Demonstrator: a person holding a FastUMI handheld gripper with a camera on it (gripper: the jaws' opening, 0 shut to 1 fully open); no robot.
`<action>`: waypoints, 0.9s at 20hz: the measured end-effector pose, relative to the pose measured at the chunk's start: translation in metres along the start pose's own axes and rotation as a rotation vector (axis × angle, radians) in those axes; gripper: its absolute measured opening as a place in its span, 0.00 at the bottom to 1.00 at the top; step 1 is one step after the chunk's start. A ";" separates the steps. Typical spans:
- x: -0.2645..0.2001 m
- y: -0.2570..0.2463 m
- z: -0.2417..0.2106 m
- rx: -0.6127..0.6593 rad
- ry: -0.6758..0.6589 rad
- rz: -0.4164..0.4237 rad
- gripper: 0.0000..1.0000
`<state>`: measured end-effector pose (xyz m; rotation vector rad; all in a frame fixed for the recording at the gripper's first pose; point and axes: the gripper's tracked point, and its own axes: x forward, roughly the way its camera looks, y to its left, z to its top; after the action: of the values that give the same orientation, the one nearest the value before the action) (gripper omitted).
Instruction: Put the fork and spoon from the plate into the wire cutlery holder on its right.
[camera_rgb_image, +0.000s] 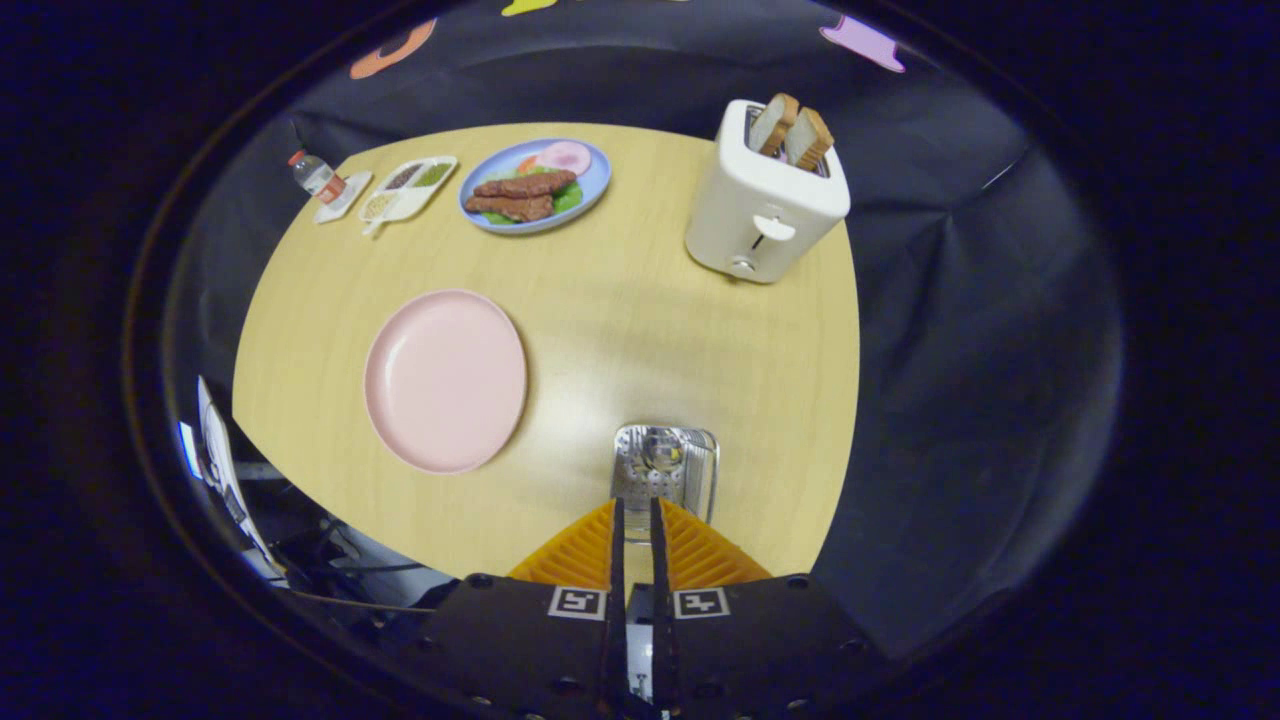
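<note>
Fingers (633, 525) drawn almost together with only a thin slot between; cannot tell whether anything is pinched there. Just ahead of the tips, wire cutlery holder (667, 472) close to the near edge of the table (640, 320), with a shiny rounded piece of cutlery (662, 448) inside. Pink plate (445, 380) bare, left of the holder. Open tabletop beyond, up to the toaster (762, 205) at the far right edge.

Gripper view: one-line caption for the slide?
Tool nearly shut on a thin utensil handle over the wire cutlery holder; pink plate on its left, toaster beyond.
</note>
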<state>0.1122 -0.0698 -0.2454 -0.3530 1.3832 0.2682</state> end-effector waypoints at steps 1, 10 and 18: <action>-0.002 0.009 0.003 0.009 -0.045 0.005 0.10; -0.035 0.087 0.022 0.153 -0.402 0.016 0.10; -0.104 0.124 0.037 0.219 -0.752 -0.006 0.21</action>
<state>0.0801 0.0613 -0.1480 -0.0540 0.6598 0.2095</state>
